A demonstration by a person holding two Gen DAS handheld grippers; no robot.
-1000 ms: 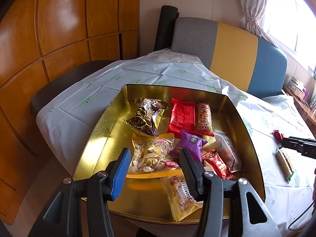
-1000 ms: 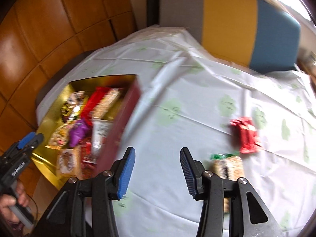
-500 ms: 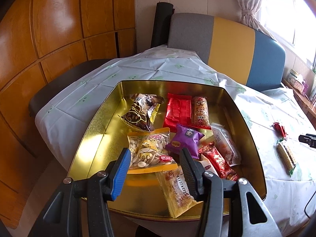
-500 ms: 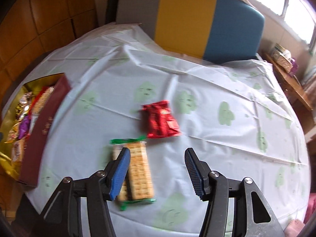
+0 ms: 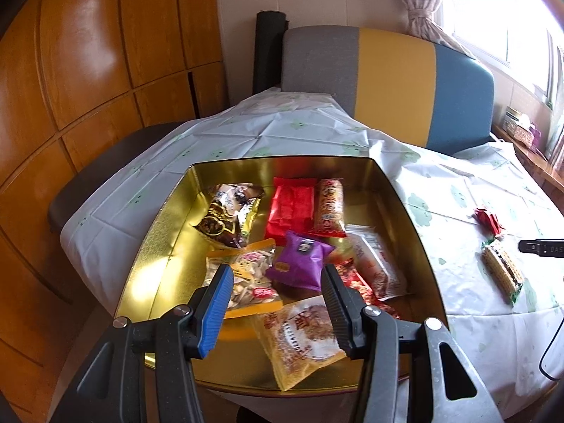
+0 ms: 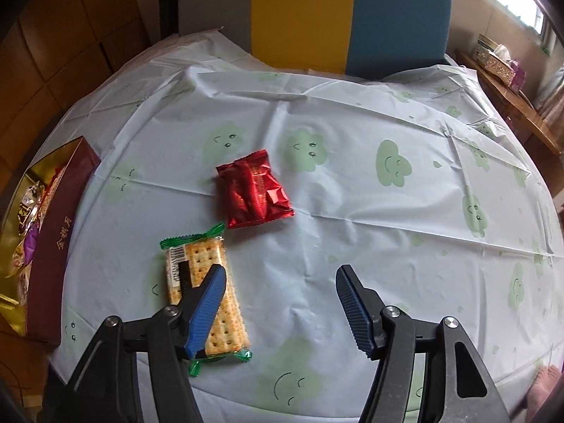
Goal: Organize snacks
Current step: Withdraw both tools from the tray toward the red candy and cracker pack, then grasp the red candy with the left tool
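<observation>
Cracker pack (image 6: pixel 204 294) flat on the bench (image 6: pixel 352 211), near the front edge, long axis running from that edge toward the far one, slightly slanted. Lying partly under the left finger of the right tongs (image 6: pixel 278 289), so off to the left of the gap rather than centred in it. Red packet (image 6: pixel 253 190) just beyond the crackers, toward the middle of the bench, almost touching the pack's green end. Right tongs spread wide, just been opening, nothing between the pads but bare cloth. Probably a shift left needed before closing, and a grip across the pack's short width. Gold tin (image 5: pixel 416 232) at the bench's left edge, already holding several snacks, purple packet (image 5: pixel 299 262) among them. Left tongs (image 5: pixel 276 303) hovering above the tin, spread, holding nothing. Right tongs clearly nearer to the crackers; left well apart from them.
</observation>
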